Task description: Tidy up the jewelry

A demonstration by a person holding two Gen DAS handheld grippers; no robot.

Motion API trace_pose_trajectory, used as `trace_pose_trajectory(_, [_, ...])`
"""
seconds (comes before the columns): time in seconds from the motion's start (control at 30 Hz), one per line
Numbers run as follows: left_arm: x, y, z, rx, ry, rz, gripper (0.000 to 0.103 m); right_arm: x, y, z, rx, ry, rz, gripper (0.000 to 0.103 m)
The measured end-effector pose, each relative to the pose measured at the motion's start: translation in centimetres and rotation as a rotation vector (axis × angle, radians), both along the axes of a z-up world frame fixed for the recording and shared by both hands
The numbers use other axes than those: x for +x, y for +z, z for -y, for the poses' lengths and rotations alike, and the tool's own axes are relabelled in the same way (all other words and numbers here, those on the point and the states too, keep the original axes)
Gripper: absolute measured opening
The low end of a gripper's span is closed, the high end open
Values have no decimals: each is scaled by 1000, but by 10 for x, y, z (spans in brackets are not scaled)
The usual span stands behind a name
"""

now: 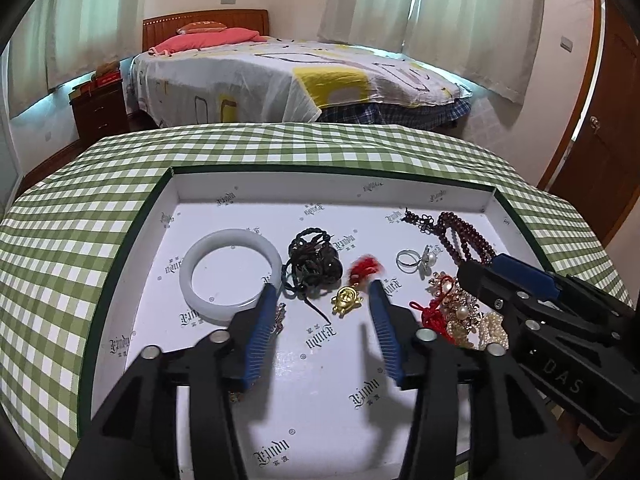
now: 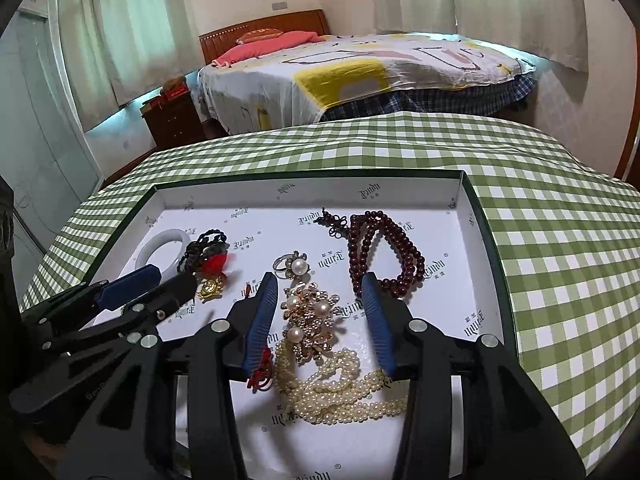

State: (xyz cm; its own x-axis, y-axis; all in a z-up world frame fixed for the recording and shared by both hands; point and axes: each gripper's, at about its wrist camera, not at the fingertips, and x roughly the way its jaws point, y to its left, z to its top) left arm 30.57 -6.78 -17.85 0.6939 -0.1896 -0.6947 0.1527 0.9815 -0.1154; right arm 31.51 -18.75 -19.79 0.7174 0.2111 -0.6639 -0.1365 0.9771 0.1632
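A shallow white-lined tray (image 1: 168, 216) with a dark green rim sits on a table covered in green-and-white checked cloth (image 1: 320, 148); all the jewelry lies inside it. At the tray's left lies a pale white bangle (image 1: 230, 276), flat on the lining. Just right of it is a tangle of black cord with dark beads (image 1: 312, 264), then a small gold charm (image 1: 346, 300) with a red tassel (image 1: 366, 266) above it. The left gripper (image 1: 324, 300) hangs low over this area with its blue-padded fingers (image 1: 262, 328) spread apart; the gold charm lies between and just ahead of the tips, untouched by either pad. Whether the left pad touches the bangle's near edge cannot be told from this angle. Further right lies a silver ring with a pearl (image 2: 290, 266), then a gold brooch set with pearls (image 2: 310, 314), resting against a heap of cream pearl strands (image 2: 340, 392). A red knotted cord (image 2: 262, 372) lies beside the inner pad. The right gripper (image 2: 320, 292) is also held with fingers (image 2: 378, 320) spread, the brooch lying between them without contact. Behind the right pad, a dark red bead necklace (image 2: 384, 244) is looped near the tray's far right corner. A bed (image 1: 280, 76) stands beyond the table.
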Motion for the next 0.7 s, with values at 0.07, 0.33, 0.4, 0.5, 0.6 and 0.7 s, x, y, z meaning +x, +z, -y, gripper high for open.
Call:
trace_pose_trajectory(0.07, [-1,1,0,3,2,-2,57,-3,3,1,1,-2,6,45])
trace_pose_trajectory(0.33, [-17,17,-4,8,34,26,72,-26,22,8,8,-23,38,53])
trace_pose_trajectory(0.4, [-25,24,-5,18,40,43,76,-36,29,9,6,-29,48,55])
trace_pose_trajectory(0.5, [-42,37,-7,45,42,69,77,-55,39,12,6,-38,58,62])
trace_pose_trajectory(0.6, [-65,51,-12,50,54,95,80,-79,52,13,-13,-43,79,66])
trace_pose_trajectory(0.7, [-90,66,-19,24,62,117,81,-104,65,16,-10,-54,99,71])
